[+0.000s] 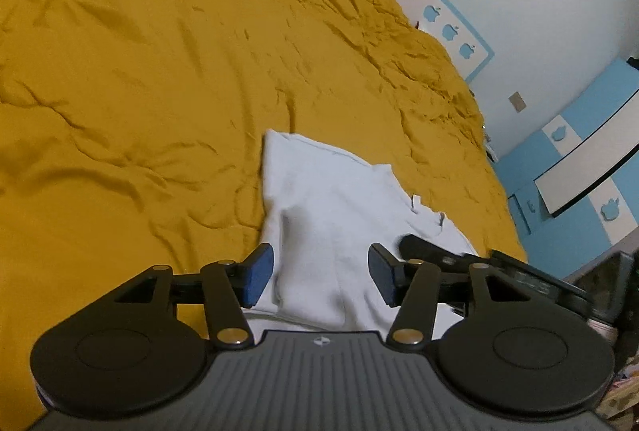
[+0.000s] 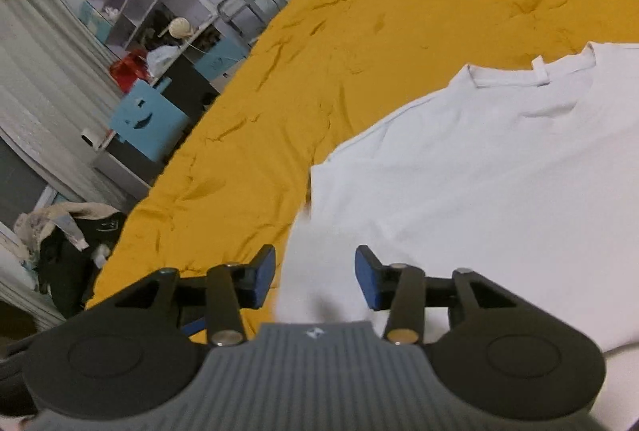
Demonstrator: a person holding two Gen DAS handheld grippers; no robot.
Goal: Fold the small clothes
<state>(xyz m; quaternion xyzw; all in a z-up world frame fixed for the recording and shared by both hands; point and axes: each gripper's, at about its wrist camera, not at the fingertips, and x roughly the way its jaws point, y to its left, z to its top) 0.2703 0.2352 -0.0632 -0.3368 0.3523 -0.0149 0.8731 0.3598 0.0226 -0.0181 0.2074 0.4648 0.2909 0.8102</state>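
Note:
A small white T-shirt [image 1: 331,215] lies on the mustard-yellow bed cover [image 1: 159,72]. In the left wrist view my left gripper [image 1: 321,273] is open, its blue pads on either side of the shirt's near edge, just above the cloth. The right gripper's black fingers [image 1: 431,251] show at the shirt's right side. In the right wrist view the shirt [image 2: 499,171] lies flat with its collar and tag [image 2: 539,70] at the far end. My right gripper [image 2: 315,277] is open over the shirt's near left corner, where a fold of cloth rises between the pads.
The yellow cover [image 2: 359,32] spans the whole bed. A blue and white wall panel [image 1: 451,28] and cabinet [image 1: 579,167] stand right of the bed. Shelves [image 2: 151,4], a blue box [image 2: 147,119] and a pile of clothes [image 2: 68,235] stand left of it.

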